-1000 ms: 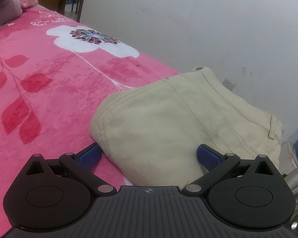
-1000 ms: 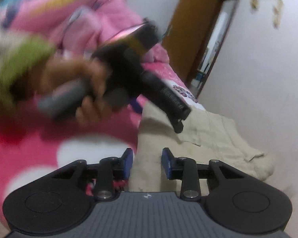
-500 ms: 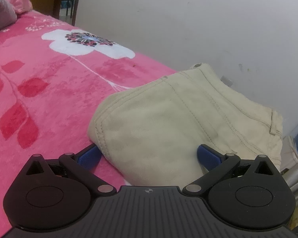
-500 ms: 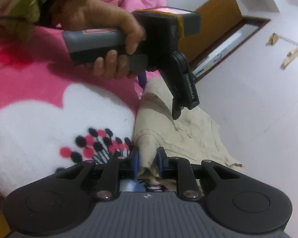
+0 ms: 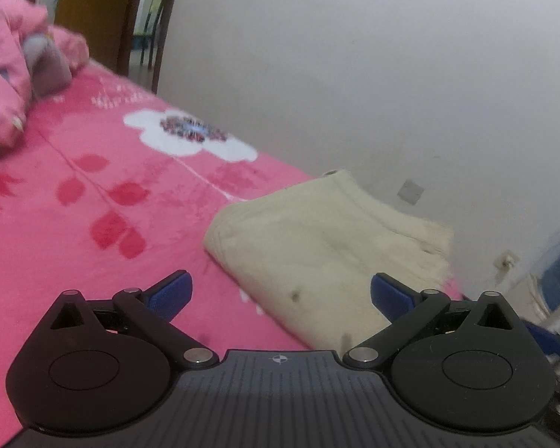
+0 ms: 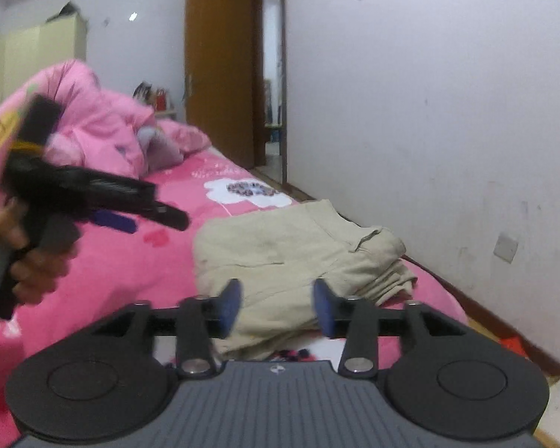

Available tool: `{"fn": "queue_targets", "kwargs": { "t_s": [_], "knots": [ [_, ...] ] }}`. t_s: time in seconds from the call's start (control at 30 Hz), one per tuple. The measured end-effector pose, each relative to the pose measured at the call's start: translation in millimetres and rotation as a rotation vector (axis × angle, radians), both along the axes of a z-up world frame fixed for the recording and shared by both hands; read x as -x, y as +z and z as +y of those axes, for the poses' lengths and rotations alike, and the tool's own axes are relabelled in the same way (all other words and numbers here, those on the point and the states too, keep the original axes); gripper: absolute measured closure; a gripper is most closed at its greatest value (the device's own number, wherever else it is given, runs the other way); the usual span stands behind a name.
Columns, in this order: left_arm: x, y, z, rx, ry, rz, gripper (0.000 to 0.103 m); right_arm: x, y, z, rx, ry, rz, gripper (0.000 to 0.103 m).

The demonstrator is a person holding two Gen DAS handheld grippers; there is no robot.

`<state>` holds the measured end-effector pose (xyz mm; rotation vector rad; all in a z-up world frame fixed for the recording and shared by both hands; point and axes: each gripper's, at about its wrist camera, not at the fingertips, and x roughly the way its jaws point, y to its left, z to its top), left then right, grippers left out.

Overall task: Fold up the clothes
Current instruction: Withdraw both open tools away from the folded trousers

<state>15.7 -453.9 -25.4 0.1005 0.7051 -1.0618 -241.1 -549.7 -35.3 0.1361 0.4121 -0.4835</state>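
Bedding first: the pink fleece bedspread with white flowers and red leaves (image 5: 93,224) fills most of both views, and I place everything else against the folded beige cotton trousers (image 6: 287,254) lying on it, close along the plain white wall (image 6: 429,130). Beyond the trousers, toward the head of the bed, sits a heap of pink quilt (image 6: 104,127), and past that the brown wooden door (image 6: 220,74) stands ajar.

The trousers are a thick, soft bundle of several layers. I judge them light but floppy, with stitched seams and a waistband that give firmer places to grip; the rounded fold on the side away from the wall looks best for a hold, since a pinch there should catch every layer. Loose edges pile up at the wall side and would likely slide apart if taken singly. Their long axis seems to run along the wall, toward the door, with the waistband end at the far corner, though I cannot be sure of that.

My left tongs (image 5: 280,295) are spread wide above the near end of the trousers, holding nothing. My right tongs (image 6: 276,306) are opening, their blue pads (image 6: 229,306) clear of the cloth.
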Motion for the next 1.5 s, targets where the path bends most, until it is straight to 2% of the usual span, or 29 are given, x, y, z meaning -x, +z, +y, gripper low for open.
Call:
{"fn": "queue_targets", "kwargs": {
  "t_s": [0.03,0.13,0.27,0.4,0.47,0.57,0.83,1.0,1.17,1.5],
  "knots": [
    [9,8,11,0.005,-0.006,-0.017,0.0,4,1,6,-0.012,-0.009,-0.012,0.05],
    [36,23,45,0.03,-0.012,-0.068,0.0,19,2,17,-0.045,-0.038,-0.037,0.034],
    [64,31,87,0.032,0.011,-0.124,0.0,30,7,32,-0.068,-0.117,-0.021,0.028],
    [83,29,127,0.032,0.048,-0.12,0.0,43,10,51,-0.117,-0.166,-0.015,0.022],
    [90,26,144,0.036,0.071,-0.096,0.0,48,14,63,-0.124,-0.193,-0.022,0.009],
    [100,22,162,0.026,0.078,-0.085,0.0,57,25,86,-0.106,-0.249,-0.05,0.002],
    [125,25,189,-0.023,0.087,-0.149,0.0,51,48,136,-0.042,-0.372,-0.068,0.0],
    [130,30,190,-0.041,0.143,-0.211,0.0,41,54,149,-0.007,-0.421,-0.051,0.0],
    [132,31,188,-0.038,0.182,-0.259,0.0,34,56,143,-0.087,-0.442,-0.025,0.0],
    [128,24,180,-0.051,0.211,-0.207,0.0,24,45,139,-0.097,-0.451,0.015,0.0]
  ]
}}
